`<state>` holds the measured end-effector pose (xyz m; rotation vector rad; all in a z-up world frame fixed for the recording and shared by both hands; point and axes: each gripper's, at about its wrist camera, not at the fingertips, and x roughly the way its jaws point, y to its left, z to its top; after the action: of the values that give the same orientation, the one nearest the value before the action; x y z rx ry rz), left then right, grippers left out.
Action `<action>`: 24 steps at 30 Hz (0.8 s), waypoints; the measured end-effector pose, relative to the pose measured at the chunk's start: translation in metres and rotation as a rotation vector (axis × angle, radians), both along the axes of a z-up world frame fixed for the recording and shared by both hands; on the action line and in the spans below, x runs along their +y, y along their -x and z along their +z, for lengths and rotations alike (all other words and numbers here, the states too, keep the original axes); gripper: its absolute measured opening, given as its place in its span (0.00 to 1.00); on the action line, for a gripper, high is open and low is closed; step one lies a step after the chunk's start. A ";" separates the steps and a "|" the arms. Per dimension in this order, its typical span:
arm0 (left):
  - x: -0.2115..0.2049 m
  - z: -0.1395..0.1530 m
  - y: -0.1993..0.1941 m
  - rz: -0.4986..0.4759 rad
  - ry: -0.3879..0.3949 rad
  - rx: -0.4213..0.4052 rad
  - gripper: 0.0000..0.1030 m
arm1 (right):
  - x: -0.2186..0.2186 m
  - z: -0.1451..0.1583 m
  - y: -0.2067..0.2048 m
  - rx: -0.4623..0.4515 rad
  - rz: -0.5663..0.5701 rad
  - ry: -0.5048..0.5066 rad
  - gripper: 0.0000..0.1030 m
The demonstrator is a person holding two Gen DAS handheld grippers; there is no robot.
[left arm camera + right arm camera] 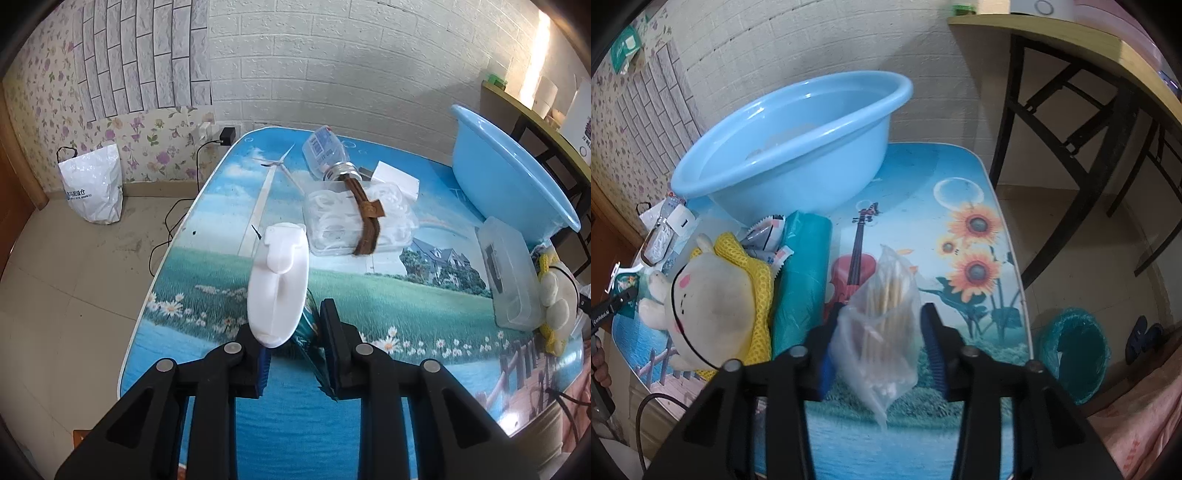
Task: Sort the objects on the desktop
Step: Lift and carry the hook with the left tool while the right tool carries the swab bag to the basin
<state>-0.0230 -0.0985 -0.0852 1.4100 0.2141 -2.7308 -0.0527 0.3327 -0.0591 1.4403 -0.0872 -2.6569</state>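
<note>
Left gripper (pixel 293 341) is clamped on a thin teal packet (pixel 309 334) with a white plastic razor-like piece (pixel 279 286) on its front, jaws nearly together, item held above the printed table (pixel 424 295). Right gripper (pixel 877 345) has a clear bag of cotton swabs (pixel 882 317) between its jaws; left pad touches the bag, right pad seems to stand off it (bag is blurred, so grip cannot be told for sure).

Handling, judged: swab bag is light, soft and slippery, film will crumple; best pinched across the bunched sticks, not the loose film. Teal packet is light and flat with a stiff plastic front; hold at its lower edge as now.

Outward on the table: one blue basin (pixel 798 122), one plush toy (pixel 713 306) in yellow mesh, one teal roll of bags (pixel 799 280), one clear lidded box (pixel 511 273), one clear tray (pixel 354 221) with a brown strap (pixel 365 218) across it, one plastic bottle (pixel 325 151) lying down, a few small sachets (pixel 766 240) (count unclear)
</note>
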 end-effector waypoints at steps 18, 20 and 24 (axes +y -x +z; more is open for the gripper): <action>0.006 0.004 0.009 0.006 0.072 0.054 0.21 | -0.001 -0.006 0.009 0.000 -0.012 0.032 0.25; 0.003 0.011 0.007 0.015 0.064 0.070 0.21 | 0.002 0.001 0.007 0.019 -0.019 0.039 0.24; -0.005 0.024 0.004 0.031 0.050 0.094 0.21 | 0.006 0.015 0.005 0.054 -0.028 0.054 0.23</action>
<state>-0.0267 -0.1033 -0.0609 1.2578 0.1699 -2.7594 -0.0579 0.3392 -0.0441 1.3599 -0.1736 -2.6918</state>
